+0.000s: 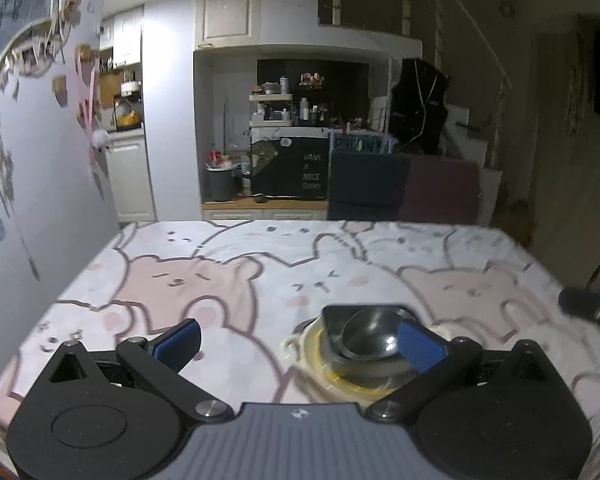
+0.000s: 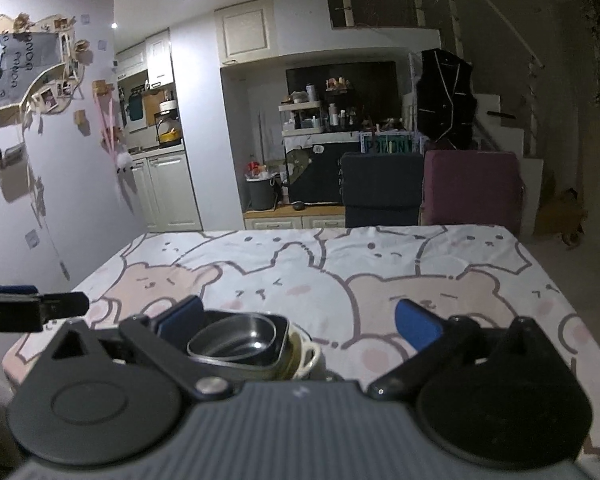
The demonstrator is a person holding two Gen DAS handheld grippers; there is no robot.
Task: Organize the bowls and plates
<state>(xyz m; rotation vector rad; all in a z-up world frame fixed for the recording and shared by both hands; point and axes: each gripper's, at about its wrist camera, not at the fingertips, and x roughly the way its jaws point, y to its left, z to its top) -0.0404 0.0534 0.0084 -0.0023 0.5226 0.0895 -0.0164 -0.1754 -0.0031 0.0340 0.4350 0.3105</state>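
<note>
Two wrist views over a table covered with a cartoon bear tablecloth (image 1: 228, 272).

Left gripper (image 1: 300, 340): jaws spread wide, holding nothing. Its blue pads (image 1: 180, 340) stand far apart above the cloth; the right-hand pad overlaps the stack of dishes in this view, though contact cannot be told.

Right gripper (image 2: 308, 326): jaws likewise spread wide and empty. Its left-hand pad (image 2: 180, 320) lies just beside the near left edge of the stack; the right-hand pad hangs over bare cloth, well apart from the dishes.

Stack of dishes, near edge of the table, between the two grippers: a round metal bowl (image 1: 374, 334) sits inside a dark square dish (image 1: 340, 320), which rests on a cream plate with a yellow ring (image 1: 324, 372). In the right wrist view the same metal bowl (image 2: 236, 340) sits low in the dark dish (image 2: 280, 340), with a cream handle or rim (image 2: 310, 356) showing at its right side.

The tip of the left gripper shows at the left edge of the right wrist view (image 2: 60, 306).

Far side of the table: a dark blue chair (image 2: 382, 188) and a purple chair (image 2: 472, 188), side by side.
</note>
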